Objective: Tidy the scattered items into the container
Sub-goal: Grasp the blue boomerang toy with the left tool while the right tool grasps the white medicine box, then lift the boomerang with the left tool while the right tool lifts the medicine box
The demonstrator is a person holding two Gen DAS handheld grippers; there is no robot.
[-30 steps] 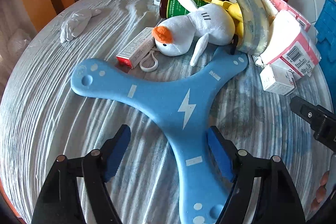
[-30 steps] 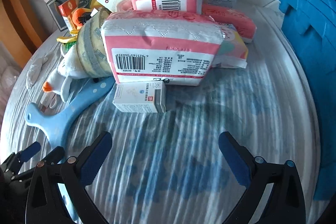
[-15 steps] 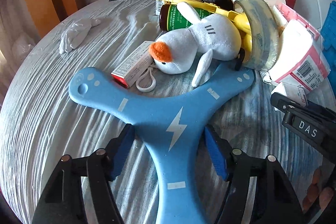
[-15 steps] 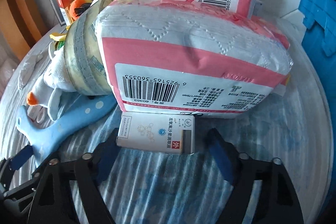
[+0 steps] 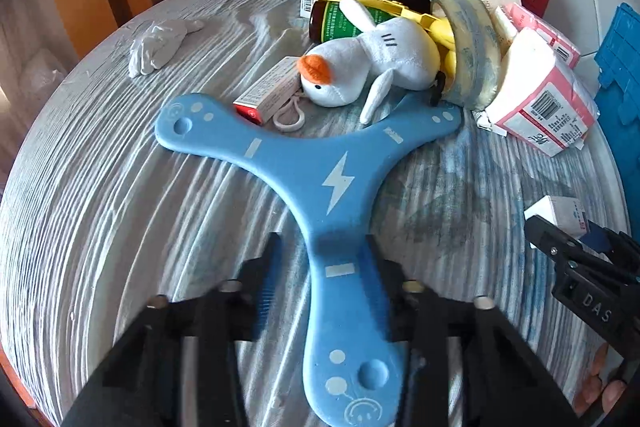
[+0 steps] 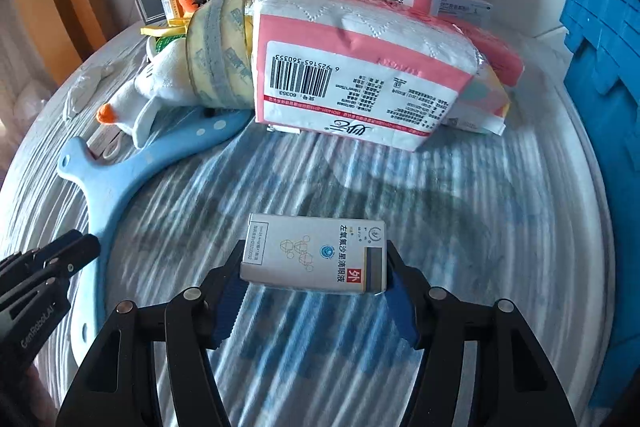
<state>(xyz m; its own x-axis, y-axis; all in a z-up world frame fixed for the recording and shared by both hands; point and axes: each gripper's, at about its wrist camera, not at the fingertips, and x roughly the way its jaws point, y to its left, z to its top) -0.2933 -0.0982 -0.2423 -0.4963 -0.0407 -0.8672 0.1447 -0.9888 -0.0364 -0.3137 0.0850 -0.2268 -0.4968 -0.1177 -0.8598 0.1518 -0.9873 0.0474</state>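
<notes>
Straddling one blade of the flat blue three-armed foam boomerang (image 5: 320, 183), the left gripper (image 5: 326, 281) has jaws about half open and closing; its right pad meets the blade edge, its left pad shows a gap. That blade's long axis runs 12 to 6 between the pads. The right gripper (image 6: 314, 293) is clamped on a small white cardboard medicine box (image 6: 316, 255), long axis 9 to 3, lifted off the grey striped tabletop (image 6: 460, 227). A blue plastic crate (image 6: 600, 87) sits at 2 o'clock, nearer the right hand; its opening is cut off. The boomerang's far tip hides under the white plush duck (image 5: 360, 75).
</notes>
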